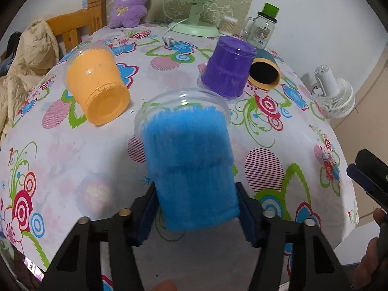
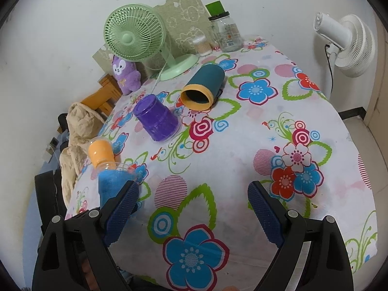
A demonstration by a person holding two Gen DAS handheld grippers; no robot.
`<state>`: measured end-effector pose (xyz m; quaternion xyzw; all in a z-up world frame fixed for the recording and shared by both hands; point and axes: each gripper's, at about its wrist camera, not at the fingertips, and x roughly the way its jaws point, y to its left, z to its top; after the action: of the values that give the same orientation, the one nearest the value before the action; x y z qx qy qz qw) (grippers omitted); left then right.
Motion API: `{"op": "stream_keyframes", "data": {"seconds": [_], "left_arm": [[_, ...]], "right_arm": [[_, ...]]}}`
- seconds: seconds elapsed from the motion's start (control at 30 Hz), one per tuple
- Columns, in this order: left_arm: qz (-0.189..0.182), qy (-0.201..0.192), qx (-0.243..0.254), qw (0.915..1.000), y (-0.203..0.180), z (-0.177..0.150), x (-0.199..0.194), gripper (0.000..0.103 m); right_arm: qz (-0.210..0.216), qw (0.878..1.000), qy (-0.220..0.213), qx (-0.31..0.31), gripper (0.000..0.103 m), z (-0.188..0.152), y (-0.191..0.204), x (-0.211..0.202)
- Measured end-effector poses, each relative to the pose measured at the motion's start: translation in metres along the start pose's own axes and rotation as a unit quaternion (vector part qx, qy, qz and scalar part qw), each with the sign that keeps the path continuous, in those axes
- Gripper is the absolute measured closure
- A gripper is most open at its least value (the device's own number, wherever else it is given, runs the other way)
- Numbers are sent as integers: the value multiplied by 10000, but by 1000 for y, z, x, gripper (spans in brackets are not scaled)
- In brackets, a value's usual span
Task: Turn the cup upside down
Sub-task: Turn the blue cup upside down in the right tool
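Note:
My left gripper (image 1: 196, 208) is shut on the base end of a blue cup (image 1: 191, 160), held tilted above the floral tablecloth with its clear rim pointing away and slightly down. The blue cup also shows at the left in the right wrist view (image 2: 110, 181). An orange cup (image 1: 97, 84) lies on its side to the left. A purple cup (image 1: 228, 68) stands upside down behind. A teal cup with a yellow rim (image 2: 203, 86) lies on its side. My right gripper (image 2: 191, 208) is open and empty over the near table edge.
At the back of the table (image 2: 242, 150) stand a green desk fan (image 2: 138, 38), a purple plush toy (image 2: 126, 72), a glass jar with a green lid (image 2: 225, 31) and a cotton-swab tub (image 2: 202, 46). A white floor fan (image 2: 349, 41) stands right; a wooden chair with a beige jacket (image 1: 31, 53) left.

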<state>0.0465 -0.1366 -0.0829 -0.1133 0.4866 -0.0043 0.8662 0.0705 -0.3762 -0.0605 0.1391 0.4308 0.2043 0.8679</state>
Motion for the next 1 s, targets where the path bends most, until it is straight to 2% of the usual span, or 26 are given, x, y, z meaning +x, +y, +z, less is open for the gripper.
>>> {"op": "stream_keyframes", "data": {"seconds": [0.4, 0.67, 1.0], "left_arm": [[78, -36, 197, 9998, 7, 8, -24, 47], [141, -303, 316, 9989, 12, 21, -51, 47], [148, -249, 441, 9986, 14, 24, -61, 47]], "right_arm": [[117, 9997, 134, -158, 10, -2, 15, 13], [187, 9993, 184, -277, 10, -3, 23, 17], [198, 9990, 248, -319, 10, -3, 28, 22]]}}
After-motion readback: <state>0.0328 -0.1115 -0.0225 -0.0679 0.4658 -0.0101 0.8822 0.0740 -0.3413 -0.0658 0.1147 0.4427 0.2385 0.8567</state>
